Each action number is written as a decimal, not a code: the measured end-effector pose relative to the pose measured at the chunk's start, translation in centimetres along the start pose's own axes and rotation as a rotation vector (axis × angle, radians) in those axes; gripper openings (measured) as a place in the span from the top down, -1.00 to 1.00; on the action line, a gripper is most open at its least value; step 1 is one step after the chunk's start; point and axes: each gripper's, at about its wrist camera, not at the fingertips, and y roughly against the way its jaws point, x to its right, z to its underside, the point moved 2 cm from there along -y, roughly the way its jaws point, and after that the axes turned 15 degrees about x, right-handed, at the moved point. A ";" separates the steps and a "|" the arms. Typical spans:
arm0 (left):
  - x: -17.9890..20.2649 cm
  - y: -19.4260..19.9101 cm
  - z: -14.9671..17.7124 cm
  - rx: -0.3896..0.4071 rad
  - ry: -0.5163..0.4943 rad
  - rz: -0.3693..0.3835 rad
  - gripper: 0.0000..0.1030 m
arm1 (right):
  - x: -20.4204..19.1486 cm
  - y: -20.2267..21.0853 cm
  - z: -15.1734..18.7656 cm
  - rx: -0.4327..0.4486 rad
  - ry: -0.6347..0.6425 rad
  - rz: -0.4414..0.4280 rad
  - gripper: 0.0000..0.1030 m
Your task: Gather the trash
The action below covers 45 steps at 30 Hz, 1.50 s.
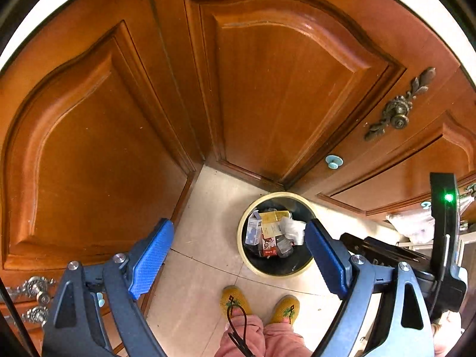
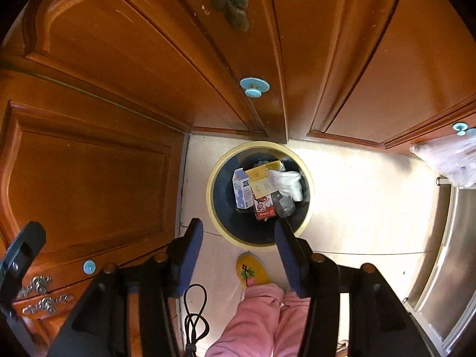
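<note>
Both tongs, left tongs (image 1: 239,255) and right tongs (image 2: 238,253), hang spread and empty above the bin (image 2: 214,178), which stands on the floor just ahead of their tips. Inside lie 2 or 3 cartons (image 2: 242,192) and crumpled white paper (image 2: 287,183): likely light and crushable; best gripped across a carton's flat faces

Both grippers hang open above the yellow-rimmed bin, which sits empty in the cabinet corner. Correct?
Not quite: the bin is not empty. The right wrist view shows cartons and crumpled white paper inside. The left gripper and right gripper are indeed open.
</note>
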 end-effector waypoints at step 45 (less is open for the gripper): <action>2.9 35.2 -21.8 0.464 0.025 -0.006 -0.97 | -10.5 47.7 -11.4 0.735 0.138 -0.119 -0.09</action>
